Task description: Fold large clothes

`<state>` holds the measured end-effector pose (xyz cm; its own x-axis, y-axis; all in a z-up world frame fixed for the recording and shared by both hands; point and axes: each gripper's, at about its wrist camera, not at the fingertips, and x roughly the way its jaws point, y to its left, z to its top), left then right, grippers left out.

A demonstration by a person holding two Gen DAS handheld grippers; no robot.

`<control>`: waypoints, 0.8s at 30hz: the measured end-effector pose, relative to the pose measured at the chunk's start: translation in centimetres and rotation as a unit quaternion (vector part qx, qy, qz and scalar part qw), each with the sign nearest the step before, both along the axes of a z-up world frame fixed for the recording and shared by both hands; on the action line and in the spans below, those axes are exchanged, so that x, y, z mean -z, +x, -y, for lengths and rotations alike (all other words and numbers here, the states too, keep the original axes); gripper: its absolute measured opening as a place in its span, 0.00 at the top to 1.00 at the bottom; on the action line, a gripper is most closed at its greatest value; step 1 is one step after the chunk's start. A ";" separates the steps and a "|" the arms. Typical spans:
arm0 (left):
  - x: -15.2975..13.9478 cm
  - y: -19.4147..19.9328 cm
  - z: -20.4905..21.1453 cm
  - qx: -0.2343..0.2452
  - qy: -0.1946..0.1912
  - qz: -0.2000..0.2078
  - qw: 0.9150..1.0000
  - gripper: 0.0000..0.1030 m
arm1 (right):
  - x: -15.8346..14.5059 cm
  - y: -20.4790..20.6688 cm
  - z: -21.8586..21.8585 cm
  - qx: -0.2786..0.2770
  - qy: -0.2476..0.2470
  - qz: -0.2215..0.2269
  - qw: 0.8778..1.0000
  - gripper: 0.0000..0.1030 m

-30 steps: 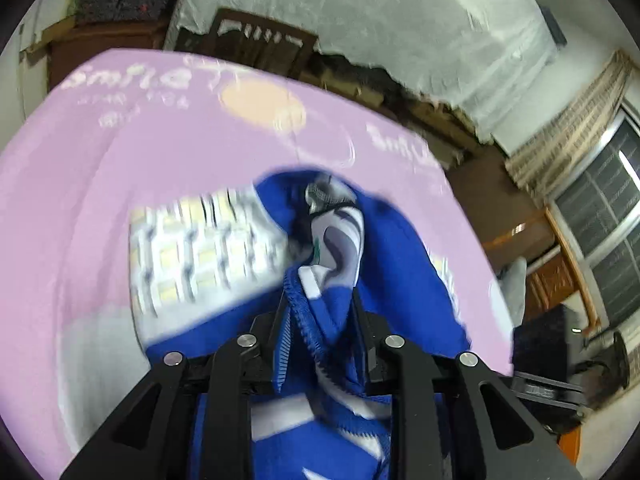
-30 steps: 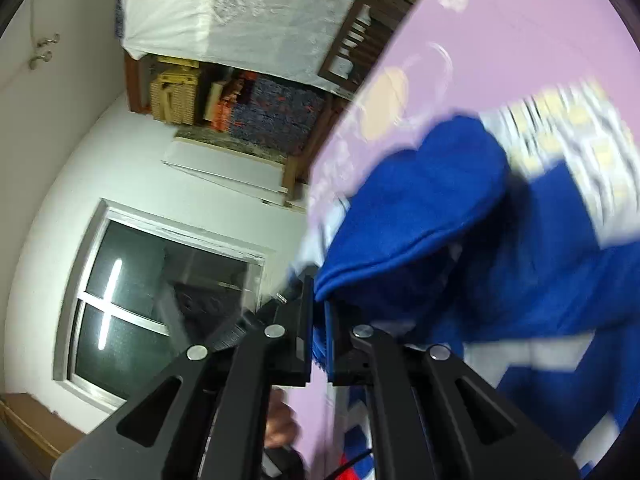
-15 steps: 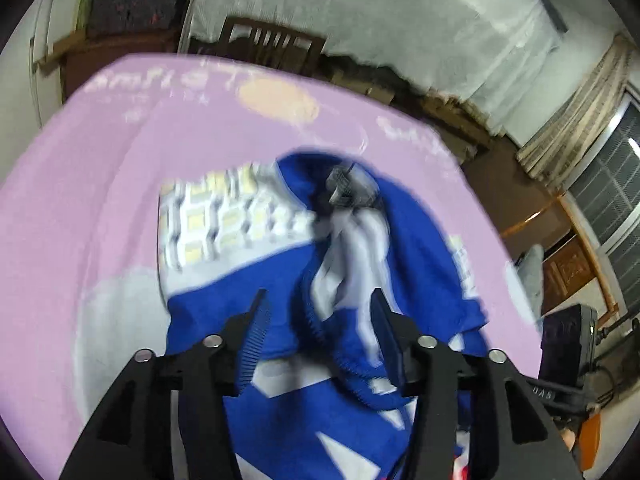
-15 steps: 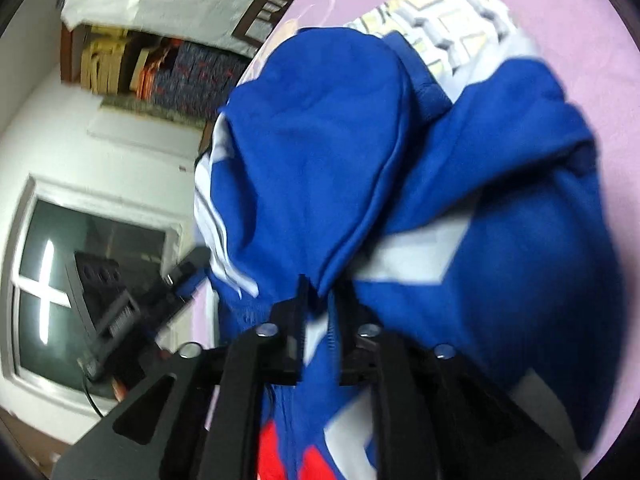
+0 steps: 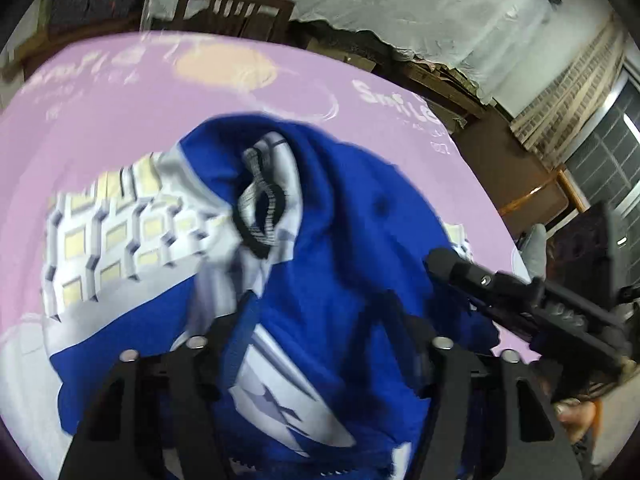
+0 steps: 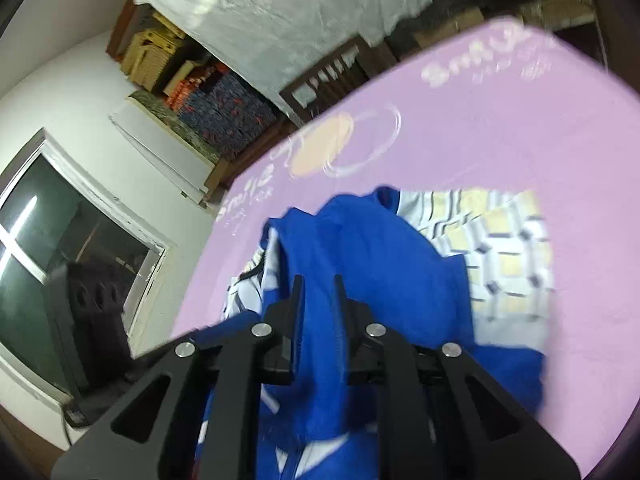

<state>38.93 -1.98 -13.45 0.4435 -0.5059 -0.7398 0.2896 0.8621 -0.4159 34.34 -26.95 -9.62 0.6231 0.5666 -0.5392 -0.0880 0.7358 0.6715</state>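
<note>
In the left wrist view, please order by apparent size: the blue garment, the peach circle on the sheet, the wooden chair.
1. blue garment, nearest the camera.
2. and 3. peach circle and wooden chair look alike; no ranking.

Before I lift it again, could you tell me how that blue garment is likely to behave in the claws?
The blue garment lies crumpled in soft folds on the pink cloth, so it will probably sag and trail. Its layers overlap, so one pinch may gather several. It looks thick, so likely fairly heavy.

The left gripper (image 5: 320,320) let go of the blue garment (image 5: 352,240); the right gripper (image 6: 318,296) loosened slightly.
</note>
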 end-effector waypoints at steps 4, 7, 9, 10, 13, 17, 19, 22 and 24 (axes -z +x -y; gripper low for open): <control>0.3 0.3 -1.3 0.013 -0.018 -0.001 1.000 0.56 | 4.1 1.1 1.2 0.005 0.017 -0.037 0.999 0.92; 0.6 0.0 -1.6 0.014 -0.026 0.009 1.000 0.63 | 5.3 1.1 2.3 -0.006 0.050 -0.038 0.998 1.00; 0.9 0.1 -2.2 0.010 -0.029 0.006 0.999 0.71 | 5.3 0.8 2.9 -0.006 0.053 -0.041 0.998 1.00; 1.0 0.3 -2.8 0.005 -0.040 -0.001 0.999 0.78 | 5.2 0.5 3.2 -0.003 0.048 -0.037 0.998 1.00; 1.6 0.7 -4.7 -0.012 -0.098 -0.030 0.995 0.87 | 5.0 -0.2 4.5 0.024 0.023 -0.036 0.999 1.00; -0.6 -1.1 -5.7 -0.033 -0.076 -0.001 0.997 0.61 | 4.6 -1.1 5.1 0.048 -0.003 -0.038 0.998 1.00; -2.8 -3.2 -5.4 -0.037 -0.043 0.042 0.997 0.43 | 4.0 -1.6 5.3 0.055 -0.009 -0.034 0.998 1.00; -4.1 -5.4 -4.3 -0.022 -0.023 0.066 0.997 0.35 | 1.5 -3.9 4.4 0.041 -0.007 0.012 0.999 0.95; -3.9 -6.7 -3.4 -0.011 -0.011 0.066 0.998 0.30 | 0.2 -5.4 2.9 0.017 -0.017 0.037 0.999 0.95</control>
<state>32.19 1.44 -9.55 0.5474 -0.5106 -0.6631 0.3243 0.8598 -0.3943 28.93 -29.83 -9.86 0.6809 0.5261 -0.5094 -0.1107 0.7615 0.6386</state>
